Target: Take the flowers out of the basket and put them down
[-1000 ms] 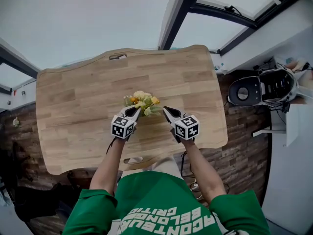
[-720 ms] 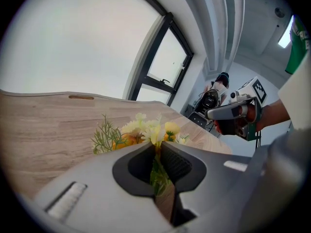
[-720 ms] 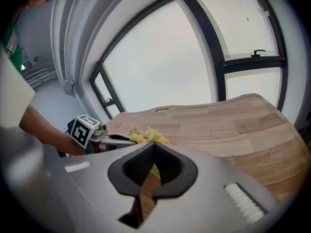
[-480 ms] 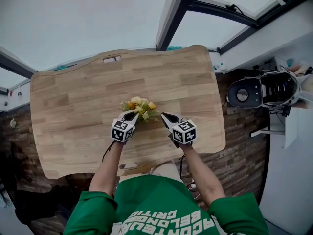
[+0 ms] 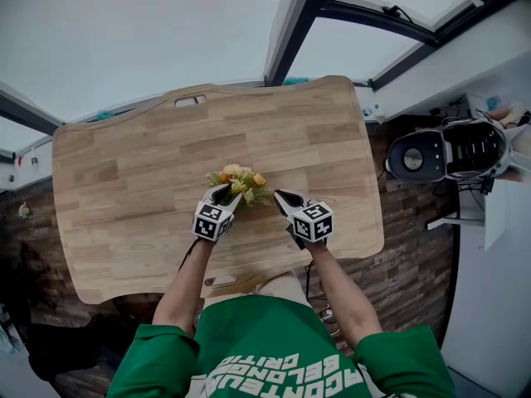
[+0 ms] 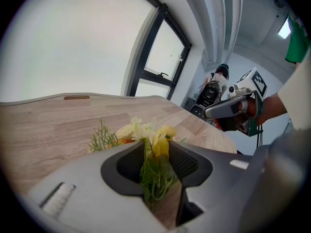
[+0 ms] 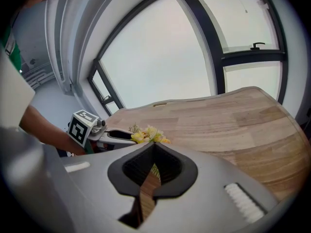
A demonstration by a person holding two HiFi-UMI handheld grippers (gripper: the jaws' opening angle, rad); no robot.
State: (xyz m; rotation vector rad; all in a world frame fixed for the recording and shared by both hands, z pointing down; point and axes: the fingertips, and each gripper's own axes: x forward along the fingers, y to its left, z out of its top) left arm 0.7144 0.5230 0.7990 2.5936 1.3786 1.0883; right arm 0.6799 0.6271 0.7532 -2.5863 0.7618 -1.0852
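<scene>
at mid-table, near the front edge, the flowers [image 5: 239,181] lie on the wooden table [image 5: 124,181] with their yellow and white heads pointing away from the person. no basket shows in any view.

change: half a second back, the left gripper [image 5: 222,193] was close to pinched on the stem end. now its jaws are opening. the left gripper view shows the green stems between the jaws, with bare table visible through the gap on one side, so the pads no longer press on them. in the head view the bunch sits in the same spot on the wood across all three frames, so it was set down before the grip was let go.

right gripper [image 5: 284,197]: just beside the bunch on its right, not touching it. its own view shows the jaws drawn together with nothing between them, only table seen past the tips. position about the same as a second ago.

reading: the put-down looks done, with the bunch resting on the table and out of any basket. what remains is to clear the left jaws off the stems without dragging them. risk: a leaf snagging on a pad as the gripper backs out.
</scene>
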